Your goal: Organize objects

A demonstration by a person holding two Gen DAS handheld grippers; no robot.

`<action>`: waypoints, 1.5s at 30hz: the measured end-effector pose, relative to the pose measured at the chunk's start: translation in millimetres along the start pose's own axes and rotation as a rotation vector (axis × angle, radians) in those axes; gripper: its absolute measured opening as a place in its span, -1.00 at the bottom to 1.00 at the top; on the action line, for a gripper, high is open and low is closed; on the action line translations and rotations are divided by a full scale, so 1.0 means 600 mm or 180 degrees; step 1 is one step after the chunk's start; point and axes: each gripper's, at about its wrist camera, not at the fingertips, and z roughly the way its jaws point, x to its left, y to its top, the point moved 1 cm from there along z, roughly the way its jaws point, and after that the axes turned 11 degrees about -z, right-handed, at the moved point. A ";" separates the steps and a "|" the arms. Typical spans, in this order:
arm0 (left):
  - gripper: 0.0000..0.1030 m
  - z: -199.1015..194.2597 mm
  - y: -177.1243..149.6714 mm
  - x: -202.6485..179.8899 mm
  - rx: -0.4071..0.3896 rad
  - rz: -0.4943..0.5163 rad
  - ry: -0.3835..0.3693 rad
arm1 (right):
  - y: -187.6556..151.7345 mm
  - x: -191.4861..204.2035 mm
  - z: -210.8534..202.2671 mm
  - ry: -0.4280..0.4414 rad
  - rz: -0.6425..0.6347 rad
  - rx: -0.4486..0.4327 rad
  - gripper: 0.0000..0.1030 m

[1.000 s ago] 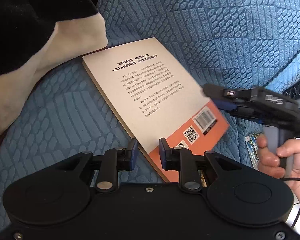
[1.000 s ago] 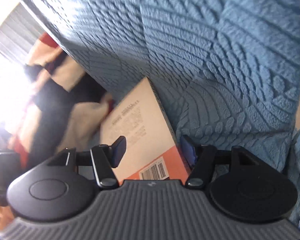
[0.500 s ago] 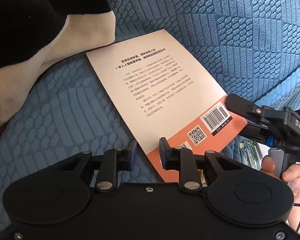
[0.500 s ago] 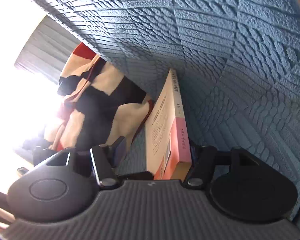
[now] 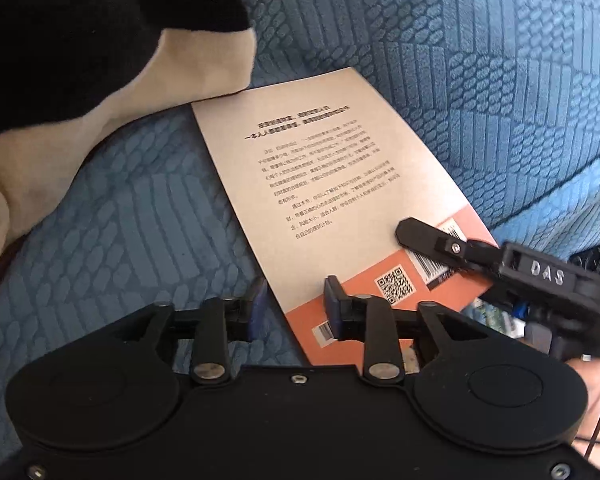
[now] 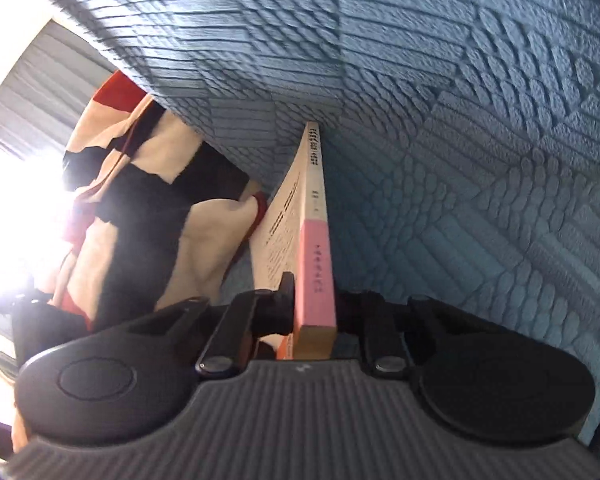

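Right gripper [image 6: 314, 308] is closing on the paperback book [image 5: 340, 184], jaws pinching its orange lower corner, spine squeezed between the pads. The book lies back cover up on the blue textured sofa cushion [image 5: 480, 60], beside a black-and-cream plush toy [image 5: 100, 52]. Left gripper [image 5: 294, 306] hovers at the book's near edge, jaws opening, nothing gripped between them.
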 end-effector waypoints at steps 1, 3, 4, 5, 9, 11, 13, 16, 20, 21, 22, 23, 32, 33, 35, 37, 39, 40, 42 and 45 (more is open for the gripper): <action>-0.21 -0.004 0.001 0.006 0.0017 -0.0080 -0.0058 | 0.003 0.012 0.003 -0.0025 -0.0016 -0.0009 -0.68; -0.01 -0.014 0.002 0.020 0.0085 -0.0279 -0.0180 | 0.005 0.031 -0.001 -0.0055 -0.0014 -0.0045 -0.69; 0.10 -0.018 0.002 0.027 0.0119 -0.0376 -0.0257 | 0.006 0.040 -0.004 -0.0059 -0.0005 -0.0062 -0.69; 0.13 -0.022 0.002 0.033 0.0148 -0.0462 -0.0321 | 0.007 0.043 -0.012 -0.0061 -0.0001 -0.0077 -0.69; 0.46 -0.034 -0.002 0.052 0.0207 -0.0723 -0.0527 | 0.014 0.070 -0.025 -0.0093 0.0060 -0.0126 -0.69; 0.54 -0.036 -0.003 0.064 0.0255 -0.0900 -0.0669 | 0.017 0.075 -0.033 -0.0087 0.0169 -0.0185 -0.70; 0.57 -0.035 -0.005 0.073 0.0337 -0.1087 -0.0834 | 0.019 0.079 -0.037 -0.0091 0.0297 -0.0238 -0.70; 0.62 -0.030 -0.011 0.082 0.0453 -0.1312 -0.0996 | 0.017 0.078 -0.047 -0.0081 0.0430 -0.0259 -0.69; 0.63 -0.020 -0.016 0.092 0.0556 -0.1497 -0.1085 | 0.008 0.069 -0.060 -0.0063 0.0569 -0.0274 -0.69; 0.64 -0.018 -0.017 0.094 0.0577 -0.1553 -0.1129 | 0.005 0.067 -0.063 -0.0043 0.0624 -0.0284 -0.69; 0.65 -0.014 -0.018 0.094 0.0596 -0.1602 -0.1167 | 0.002 0.063 -0.069 -0.0023 0.0677 -0.0298 -0.69; 0.65 -0.010 -0.019 0.095 0.0621 -0.1656 -0.1212 | -0.002 0.061 -0.071 -0.0006 0.0727 -0.0318 -0.69; 0.52 0.015 -0.039 0.086 0.0831 -0.1913 -0.1473 | -0.040 0.055 -0.095 -0.0013 0.0906 -0.0413 -0.69; 0.49 0.016 -0.039 0.083 0.0836 -0.1900 -0.1477 | -0.043 0.054 -0.097 -0.0041 0.0899 -0.0405 -0.70; 0.45 0.016 -0.040 0.077 0.0829 -0.1868 -0.1425 | -0.048 0.056 -0.100 -0.0089 0.0856 -0.0414 -0.70; 0.34 0.015 -0.042 0.076 0.0829 -0.1836 -0.1392 | -0.052 0.059 -0.103 -0.0142 0.0800 -0.0421 -0.70; 0.24 0.013 -0.042 0.077 0.0812 -0.1796 -0.1333 | -0.054 0.065 -0.104 -0.0242 0.0687 -0.0411 -0.70; 0.17 0.010 -0.040 0.076 0.0782 -0.1766 -0.1308 | -0.055 0.068 -0.103 -0.0283 0.0627 -0.0400 -0.70; 0.06 0.000 -0.039 0.075 0.0724 -0.1680 -0.1270 | -0.057 0.073 -0.106 -0.0339 0.0501 -0.0392 -0.68; -0.14 -0.013 -0.035 0.069 0.0637 -0.1538 -0.1223 | -0.061 0.076 -0.113 -0.0414 0.0408 -0.0399 -0.65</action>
